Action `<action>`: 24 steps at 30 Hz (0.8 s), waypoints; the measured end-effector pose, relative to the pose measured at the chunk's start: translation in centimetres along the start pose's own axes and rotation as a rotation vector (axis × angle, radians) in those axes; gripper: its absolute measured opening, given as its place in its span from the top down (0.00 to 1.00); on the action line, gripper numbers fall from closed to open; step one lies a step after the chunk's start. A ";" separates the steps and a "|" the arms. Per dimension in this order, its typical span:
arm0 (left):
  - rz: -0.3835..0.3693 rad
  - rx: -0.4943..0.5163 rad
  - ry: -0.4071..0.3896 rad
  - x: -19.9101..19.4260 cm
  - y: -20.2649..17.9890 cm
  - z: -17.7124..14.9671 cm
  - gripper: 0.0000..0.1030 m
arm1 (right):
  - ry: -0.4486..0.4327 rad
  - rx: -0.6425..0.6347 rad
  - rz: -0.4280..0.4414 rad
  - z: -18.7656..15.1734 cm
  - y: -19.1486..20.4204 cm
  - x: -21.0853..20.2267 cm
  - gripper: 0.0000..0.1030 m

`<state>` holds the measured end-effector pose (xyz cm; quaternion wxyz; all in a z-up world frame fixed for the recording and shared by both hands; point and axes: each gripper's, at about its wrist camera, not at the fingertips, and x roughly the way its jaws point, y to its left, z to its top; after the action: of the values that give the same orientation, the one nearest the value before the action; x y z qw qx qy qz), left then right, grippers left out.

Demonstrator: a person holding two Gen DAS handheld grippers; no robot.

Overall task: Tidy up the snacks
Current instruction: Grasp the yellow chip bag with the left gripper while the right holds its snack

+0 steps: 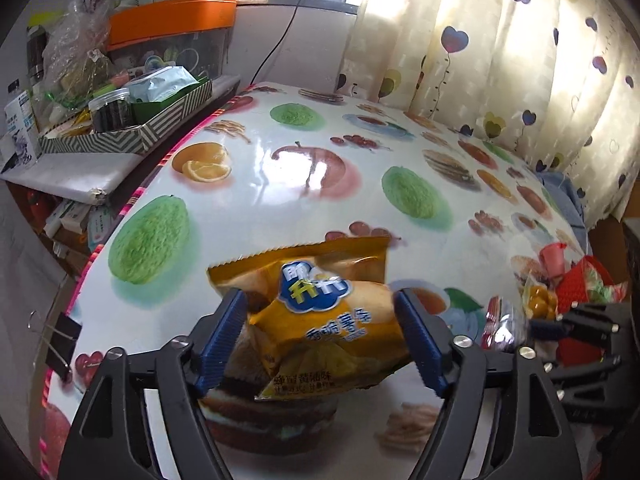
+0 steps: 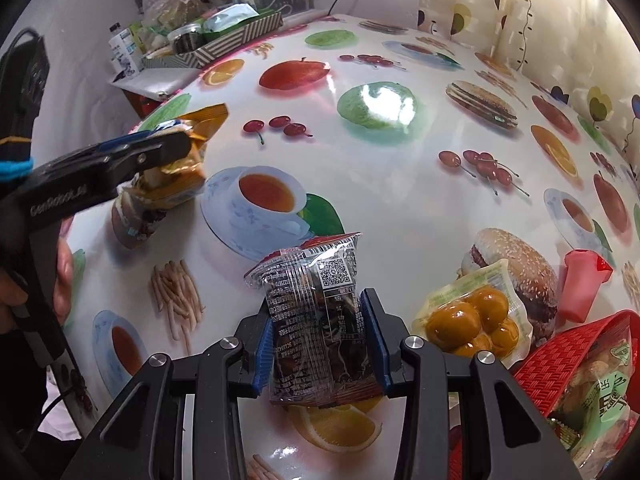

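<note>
Left claw [image 1: 320,336]: clenched on a crinkly yellow foil snack bag [image 1: 320,312], puffed and creased, held above the surface.
Right claw [image 2: 320,344]: clenched on a clear-and-dark plastic snack packet [image 2: 316,328] with printed text and a QR code, held upright over the surface.
Surface [image 2: 360,184]: glossy cloth printed with fruit, burgers and teacups.
Red basket [image 2: 560,364]: ribbed plastic, at the right edge; holds a green-labelled bag [image 2: 600,392].
Vacuum pouch [image 2: 472,320]: round amber pieces, lying just beside the basket.
Striped tray [image 1: 132,128]: on a side shelf; holds a dark jar and packets.
</note>
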<state>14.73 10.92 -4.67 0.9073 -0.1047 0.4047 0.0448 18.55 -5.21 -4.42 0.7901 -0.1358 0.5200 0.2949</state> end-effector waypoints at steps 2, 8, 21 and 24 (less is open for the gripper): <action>-0.003 -0.001 0.022 0.0 0.3 -0.5 0.23 | -0.001 0.002 0.002 -0.1 0.0 0.0 0.63; -0.047 -0.046 0.058 0.8 1.3 -1.4 0.22 | -0.002 0.004 0.007 -0.1 0.0 -0.1 0.63; -0.068 -0.021 0.016 -0.2 0.3 -1.5 0.26 | -0.056 0.044 0.007 -0.6 0.0 -0.9 0.63; -0.087 -0.009 -0.003 -1.2 -0.3 -1.6 0.27 | -0.089 0.062 0.012 -0.7 0.1 -1.7 0.63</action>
<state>12.85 10.28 -4.81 0.9086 -0.1264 0.3981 0.0075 17.49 -6.06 -3.19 0.8144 -0.0949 0.4942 0.2891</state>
